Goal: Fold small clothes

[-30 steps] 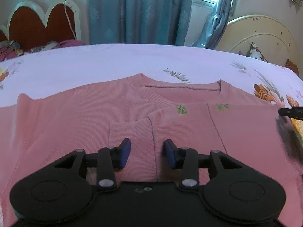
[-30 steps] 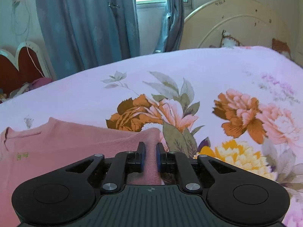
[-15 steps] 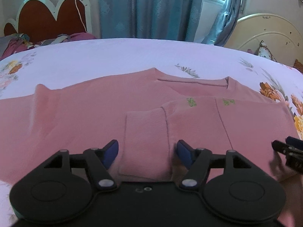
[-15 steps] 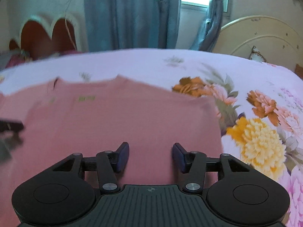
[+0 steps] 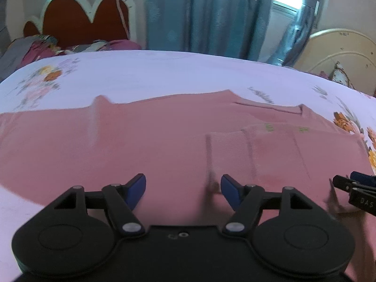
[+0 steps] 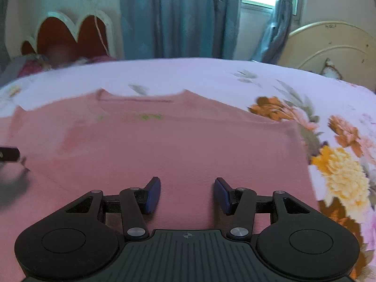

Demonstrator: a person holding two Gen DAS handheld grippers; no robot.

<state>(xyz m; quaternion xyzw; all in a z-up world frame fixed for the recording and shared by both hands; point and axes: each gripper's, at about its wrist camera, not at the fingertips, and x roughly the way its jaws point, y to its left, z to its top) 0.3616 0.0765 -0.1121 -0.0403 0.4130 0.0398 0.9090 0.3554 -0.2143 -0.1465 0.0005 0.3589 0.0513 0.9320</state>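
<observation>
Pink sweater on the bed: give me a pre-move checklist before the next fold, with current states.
1. Right side of pink sweater folded in: ok.
2. Folded sleeve cuff lying flat on the body: ok.
3. Left gripper open and empty: ok.
4. Right gripper open and empty: ok.
5. Left sleeve folded in: not ok, still spread out.
6. Hem straight: cannot tell, hidden below the grippers.

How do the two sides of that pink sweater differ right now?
The right sleeve is folded in over the pink sweater, its cuff lying on the chest; the left sleeve lies spread out sideways on the floral bedsheet. So the right edge is straight, the left isn't. Both lie flat.
</observation>
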